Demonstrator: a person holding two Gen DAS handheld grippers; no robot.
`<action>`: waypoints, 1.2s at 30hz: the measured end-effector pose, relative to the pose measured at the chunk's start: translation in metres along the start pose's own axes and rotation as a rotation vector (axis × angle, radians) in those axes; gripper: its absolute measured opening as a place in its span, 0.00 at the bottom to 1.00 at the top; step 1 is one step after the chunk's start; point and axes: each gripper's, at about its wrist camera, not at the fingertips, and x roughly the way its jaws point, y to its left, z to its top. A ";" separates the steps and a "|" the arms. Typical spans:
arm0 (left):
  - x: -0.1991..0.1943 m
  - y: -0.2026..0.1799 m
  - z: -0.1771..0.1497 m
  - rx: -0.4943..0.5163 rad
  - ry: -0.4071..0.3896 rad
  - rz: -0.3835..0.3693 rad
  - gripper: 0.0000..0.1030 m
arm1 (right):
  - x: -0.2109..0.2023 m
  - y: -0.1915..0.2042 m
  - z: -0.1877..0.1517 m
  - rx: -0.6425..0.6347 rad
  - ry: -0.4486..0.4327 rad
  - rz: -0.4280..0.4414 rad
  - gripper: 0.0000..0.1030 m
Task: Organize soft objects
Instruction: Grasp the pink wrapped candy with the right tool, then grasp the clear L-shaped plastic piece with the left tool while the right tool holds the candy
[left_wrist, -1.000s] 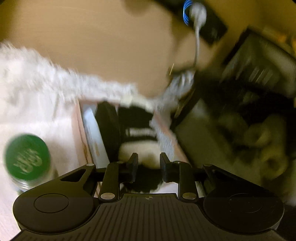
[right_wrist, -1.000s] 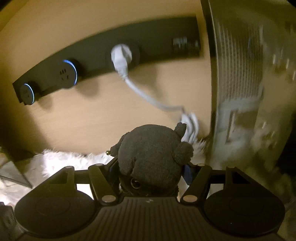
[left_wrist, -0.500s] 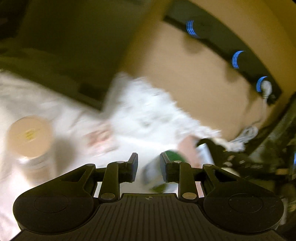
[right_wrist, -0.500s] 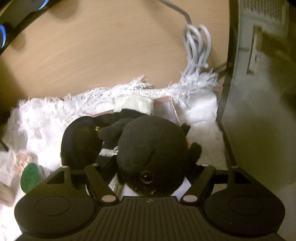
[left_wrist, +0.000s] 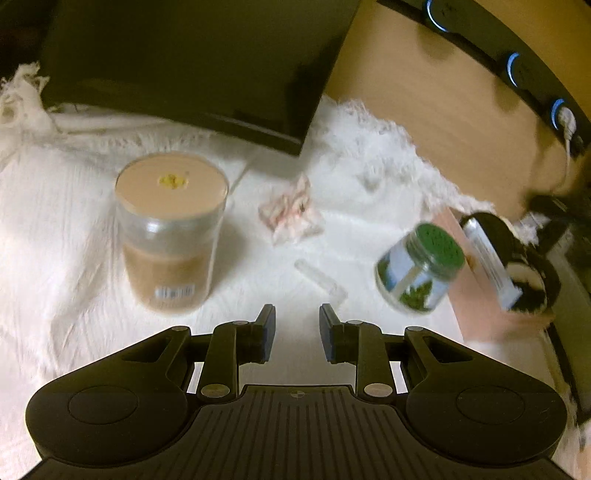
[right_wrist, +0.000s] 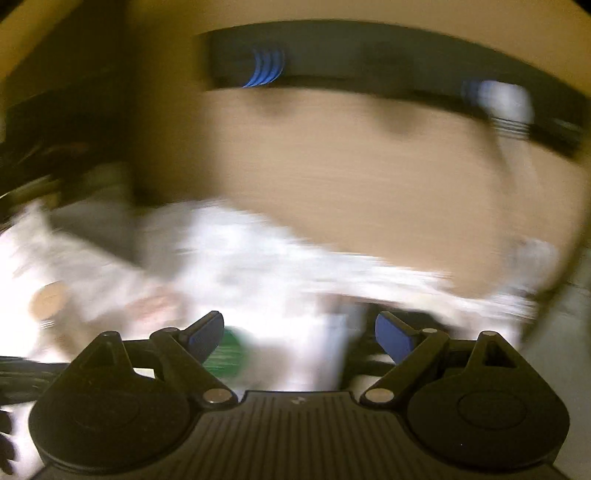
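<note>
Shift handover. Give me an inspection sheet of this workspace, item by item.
Surface: white fringed cloth over a wooden desk.
Job's things: black-and-white plush in the pink box.
Clutter: tan-lidded jar, green-lidded jar, crumpled wrapper.
Grippers: left gripper empty, jaws slightly apart; right gripper empty, jaws opening.
Cables: white plug in the power strip.
Surroundings: dark monitor.

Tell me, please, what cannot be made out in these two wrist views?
- Right wrist view: motion blur smears everything beyond the right gripper, whose jaws are opening with nothing between them.
- Left wrist view: the box contents are mostly hidden by its wall.
- Left wrist view: the green-lidded jar label is blurred.
</note>
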 end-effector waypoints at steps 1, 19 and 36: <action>-0.002 0.002 -0.003 0.006 0.008 -0.009 0.28 | 0.012 0.018 0.004 -0.006 0.018 0.051 0.87; -0.034 0.032 -0.029 0.115 0.087 -0.068 0.28 | 0.201 0.150 0.017 0.036 0.323 0.142 0.20; 0.059 -0.026 0.031 0.332 0.076 -0.085 0.29 | -0.008 0.040 -0.066 0.107 0.195 0.007 0.18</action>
